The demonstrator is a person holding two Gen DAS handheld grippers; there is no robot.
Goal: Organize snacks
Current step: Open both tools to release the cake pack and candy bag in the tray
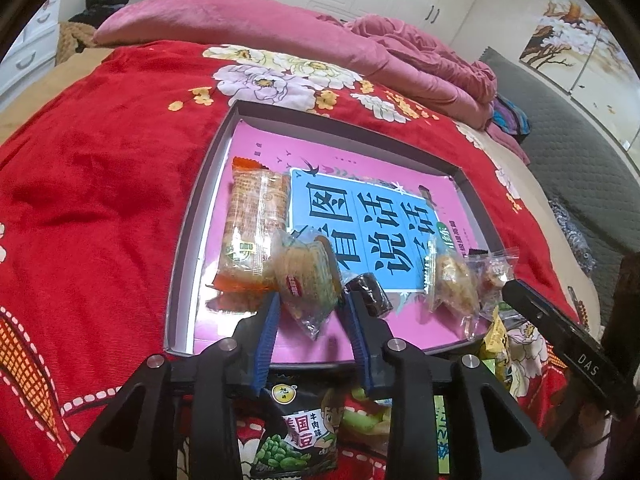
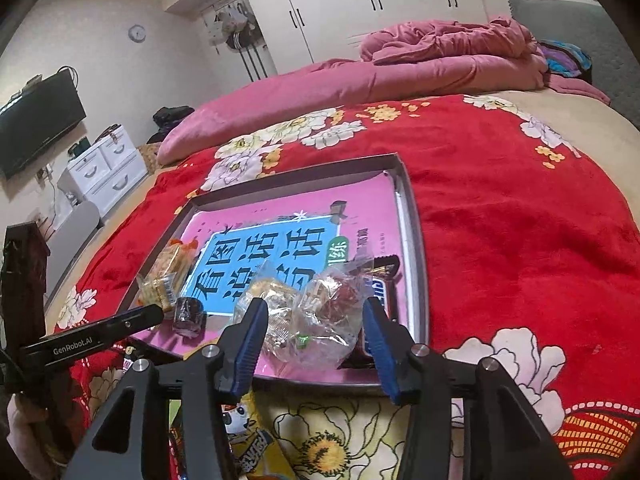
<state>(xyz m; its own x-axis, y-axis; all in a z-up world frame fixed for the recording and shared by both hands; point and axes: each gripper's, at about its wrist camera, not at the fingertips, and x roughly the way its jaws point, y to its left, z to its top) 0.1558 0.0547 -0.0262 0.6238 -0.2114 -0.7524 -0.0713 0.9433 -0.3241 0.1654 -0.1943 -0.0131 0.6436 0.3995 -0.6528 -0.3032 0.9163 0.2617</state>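
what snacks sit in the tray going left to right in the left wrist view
orange wrapped cracker pack → noodle-like snack in clear wrapper, between the left hand-held gripper fingers → small dark wrapped candy → pastry in clear wrapper → small clear packet

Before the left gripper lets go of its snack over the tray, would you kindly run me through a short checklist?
1. Left gripper shut on clear-wrapped snack: ok.
2. Snack over the tray, inside its rim: ok.
3. Snack resting on the tray floor: cannot tell.
4. Neighbours, orange packet and dark candy, clear of the snack: not ok, both crowd it.
5. Right gripper open, apart from the left: ok.
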